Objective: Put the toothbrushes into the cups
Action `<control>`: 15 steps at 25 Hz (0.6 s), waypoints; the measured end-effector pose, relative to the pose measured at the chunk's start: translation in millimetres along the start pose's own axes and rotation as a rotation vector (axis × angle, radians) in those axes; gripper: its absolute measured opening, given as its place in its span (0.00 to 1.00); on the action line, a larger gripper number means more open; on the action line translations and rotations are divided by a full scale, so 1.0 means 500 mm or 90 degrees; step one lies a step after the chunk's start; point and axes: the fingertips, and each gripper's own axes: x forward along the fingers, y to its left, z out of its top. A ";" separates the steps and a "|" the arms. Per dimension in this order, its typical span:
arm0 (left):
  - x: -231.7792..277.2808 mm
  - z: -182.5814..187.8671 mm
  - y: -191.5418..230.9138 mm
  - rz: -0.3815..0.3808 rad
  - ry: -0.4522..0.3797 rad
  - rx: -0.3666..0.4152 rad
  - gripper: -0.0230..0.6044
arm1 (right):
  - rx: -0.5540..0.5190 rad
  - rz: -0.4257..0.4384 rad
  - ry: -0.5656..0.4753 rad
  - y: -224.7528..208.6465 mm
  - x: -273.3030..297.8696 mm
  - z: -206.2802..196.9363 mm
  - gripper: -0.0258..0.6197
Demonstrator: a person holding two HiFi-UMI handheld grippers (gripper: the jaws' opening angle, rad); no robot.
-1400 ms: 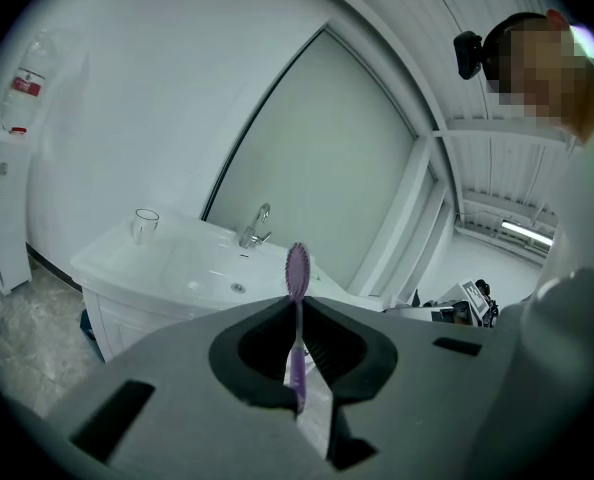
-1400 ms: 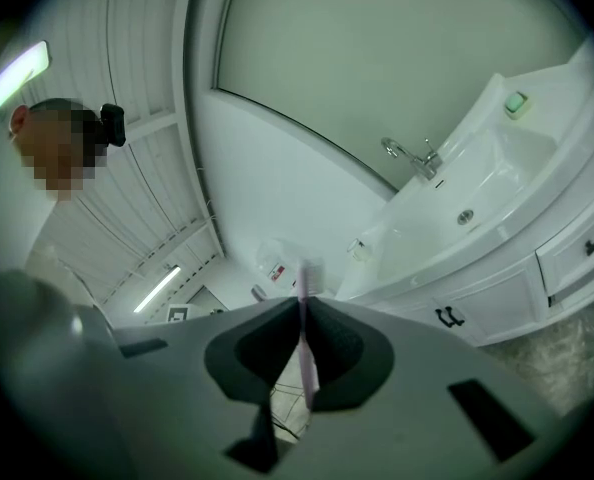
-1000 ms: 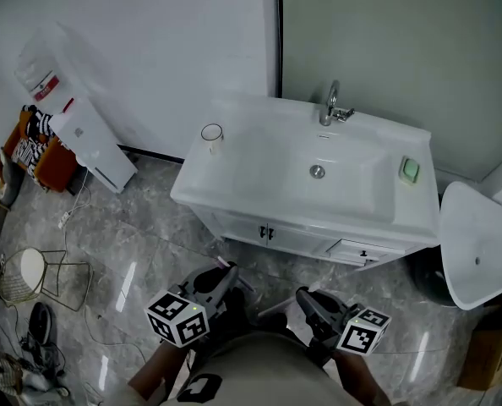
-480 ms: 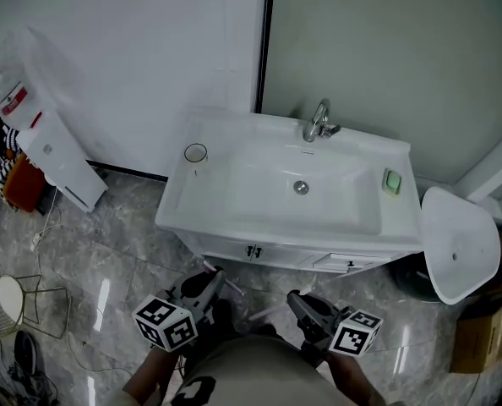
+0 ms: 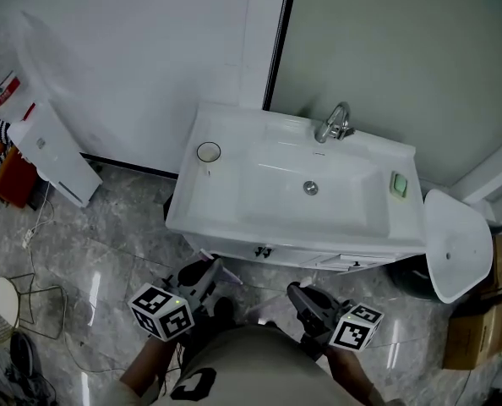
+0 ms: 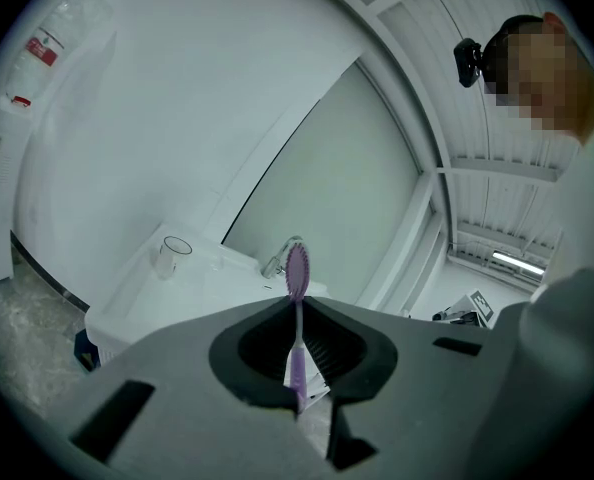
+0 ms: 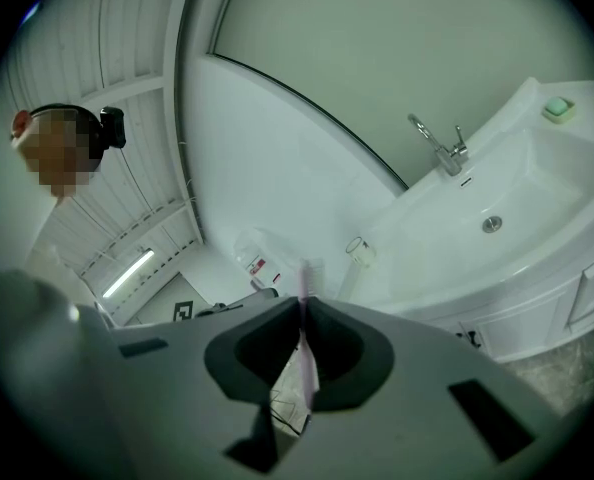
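Note:
A clear cup point(image 5: 208, 152) stands on the left back corner of the white sink counter point(image 5: 234, 222); it also shows in the left gripper view point(image 6: 173, 253) and the right gripper view point(image 7: 357, 250). My left gripper point(image 6: 299, 313) is shut on a purple toothbrush point(image 6: 296, 268) that stands upright, bristle head up. A pale pink toothbrush point(image 7: 303, 280) is clamped upright in my shut right gripper point(image 7: 303, 306). In the head view both grippers, left point(image 5: 209, 271) and right point(image 5: 296, 292), are held low over the floor in front of the cabinet, well short of the cup.
A chrome faucet point(image 5: 334, 125) and a green soap point(image 5: 398, 184) sit on the counter. A white water dispenser point(image 5: 40, 134) stands at the left wall. Right of the sink are a white round-topped stand point(image 5: 456, 244) and a cardboard box point(image 5: 471, 337). A wire stool point(image 5: 6, 303) is at lower left.
The whole view has shifted as the person moves across the floor before the sink. Both grippers travel along, low in front of the body, each keeping its toothbrush.

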 end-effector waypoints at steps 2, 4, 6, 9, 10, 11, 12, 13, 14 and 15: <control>-0.008 0.010 0.018 -0.003 -0.003 -0.001 0.09 | -0.003 0.000 0.000 0.009 0.020 -0.001 0.09; -0.017 0.023 0.038 -0.001 -0.009 -0.004 0.09 | -0.005 0.001 0.003 0.016 0.044 0.000 0.09; -0.031 0.035 0.060 0.005 -0.018 -0.007 0.09 | -0.010 0.001 0.005 0.022 0.068 0.004 0.09; -0.059 0.051 0.097 0.020 -0.034 -0.011 0.09 | -0.022 -0.001 0.002 0.029 0.104 0.012 0.09; -0.069 0.057 0.109 0.026 -0.040 -0.013 0.09 | -0.027 0.000 0.000 0.031 0.116 0.017 0.09; -0.079 0.062 0.122 0.033 -0.046 -0.015 0.09 | -0.032 0.001 -0.003 0.033 0.128 0.025 0.09; -0.089 0.066 0.135 0.040 -0.051 -0.017 0.09 | -0.040 0.001 -0.005 0.036 0.139 0.033 0.09; -0.098 0.069 0.147 0.048 -0.055 -0.019 0.09 | -0.049 0.001 -0.008 0.038 0.150 0.043 0.09; -0.107 0.071 0.158 0.057 -0.057 -0.022 0.09 | -0.058 0.002 -0.011 0.039 0.159 0.055 0.09; -0.114 0.072 0.169 0.067 -0.059 -0.024 0.09 | -0.065 0.003 -0.015 0.041 0.167 0.068 0.09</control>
